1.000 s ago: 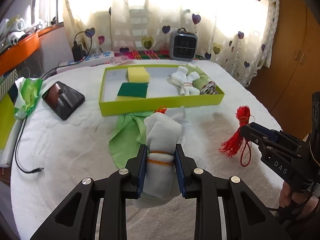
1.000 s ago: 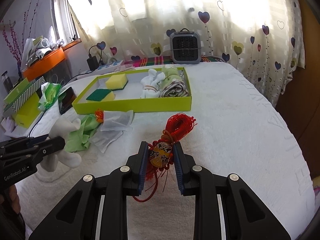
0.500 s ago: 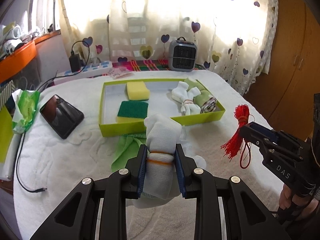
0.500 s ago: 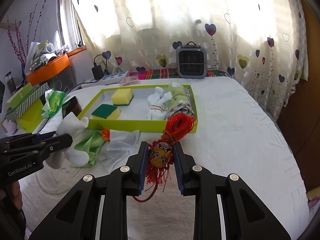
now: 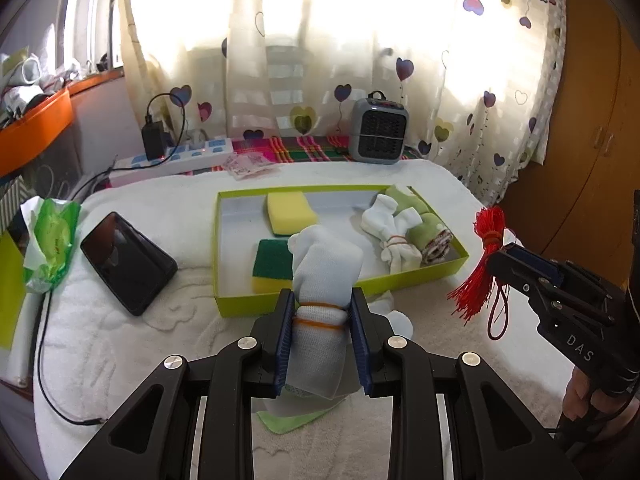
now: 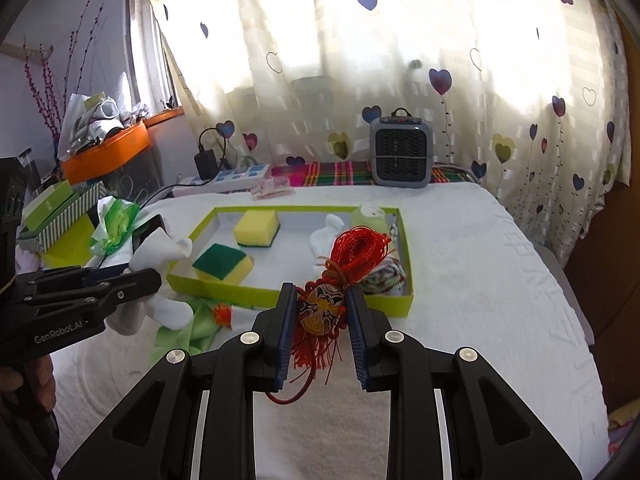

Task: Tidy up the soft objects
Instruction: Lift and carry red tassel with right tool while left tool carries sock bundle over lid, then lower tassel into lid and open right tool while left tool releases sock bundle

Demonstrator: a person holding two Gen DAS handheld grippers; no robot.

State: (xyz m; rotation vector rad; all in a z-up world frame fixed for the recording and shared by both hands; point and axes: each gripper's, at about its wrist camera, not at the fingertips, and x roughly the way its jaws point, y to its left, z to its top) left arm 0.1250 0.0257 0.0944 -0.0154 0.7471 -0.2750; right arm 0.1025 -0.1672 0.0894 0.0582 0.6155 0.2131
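Observation:
My left gripper [image 5: 322, 320] is shut on a white sock bundle [image 5: 324, 276] tied with orange bands, held above the near edge of the lime tray [image 5: 340, 282]. My right gripper [image 6: 320, 312] is shut on a red tassel ornament [image 6: 324, 308] with a painted mask charm, held over the tray's near right corner [image 6: 400, 304]. The tray holds a yellow sponge [image 5: 290, 212], a green-topped sponge [image 5: 274, 264], white socks [image 5: 394, 232] and a green rolled cloth [image 5: 430, 232]. A green cloth [image 6: 188, 328] lies on the bed in front of the tray.
A black phone [image 5: 126, 262] and a green wipes packet [image 5: 52, 240] lie left of the tray. A grey heater [image 5: 378, 128] and a power strip [image 5: 176, 156] stand at the back. The bed's edge and a wooden wardrobe [image 5: 592, 120] are at the right.
Both grippers have risen and moved forward toward the tray, each carrying its object; the sock bundle and the tassel now hang over the tray's near edge.

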